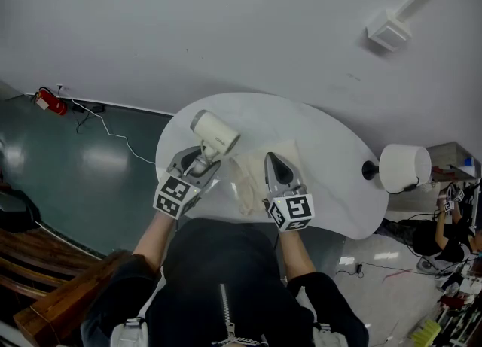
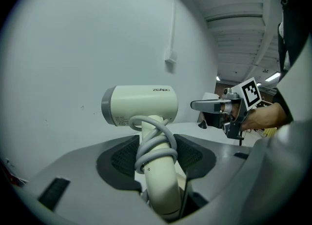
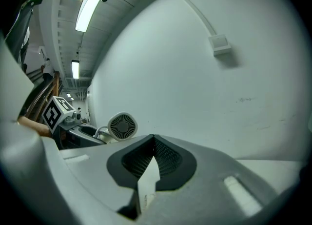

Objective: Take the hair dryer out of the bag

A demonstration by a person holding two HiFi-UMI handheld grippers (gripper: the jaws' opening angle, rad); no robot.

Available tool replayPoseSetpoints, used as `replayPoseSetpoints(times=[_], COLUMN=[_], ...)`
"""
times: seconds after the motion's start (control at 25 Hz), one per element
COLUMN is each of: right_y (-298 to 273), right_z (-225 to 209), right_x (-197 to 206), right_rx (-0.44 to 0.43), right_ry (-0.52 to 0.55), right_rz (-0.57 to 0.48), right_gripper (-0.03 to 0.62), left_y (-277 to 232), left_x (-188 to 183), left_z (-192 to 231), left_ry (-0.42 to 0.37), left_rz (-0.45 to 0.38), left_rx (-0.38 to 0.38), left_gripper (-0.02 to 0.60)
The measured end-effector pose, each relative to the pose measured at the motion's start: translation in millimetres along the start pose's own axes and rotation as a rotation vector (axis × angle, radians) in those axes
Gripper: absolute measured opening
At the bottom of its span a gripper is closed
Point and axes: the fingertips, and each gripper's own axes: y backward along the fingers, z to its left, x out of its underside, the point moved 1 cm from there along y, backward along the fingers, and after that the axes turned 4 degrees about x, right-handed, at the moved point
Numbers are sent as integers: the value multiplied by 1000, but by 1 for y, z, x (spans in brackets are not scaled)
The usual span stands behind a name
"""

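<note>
While the hair dryer (image 1: 214,133) stands clear of the bag (image 1: 247,176), handle down with its cord (image 2: 155,147) wound round it, the left gripper (image 1: 197,163) has its jaws clamped on that handle. The jaws of the right gripper (image 1: 276,166) are together, pinching a thin fold of the cream bag, which lies between both grippers over the white worktop (image 1: 335,161).
</note>
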Motion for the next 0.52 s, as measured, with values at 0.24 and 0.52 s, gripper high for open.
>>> replayPoseSetpoints(times=[0.24,0.52], right_y=[-1,-2], right_z=[1,2], right_x=[2,2], right_rx=[0,-6], right_ry=[-4,-11], right_rz=[2,4], right_gripper=[3,3], left_y=[-2,-6], left_x=[5,8], left_z=[-3,-5], left_ry=[3,5], left_rz=[14,30], left_rx=[14,24], left_gripper=[219,219])
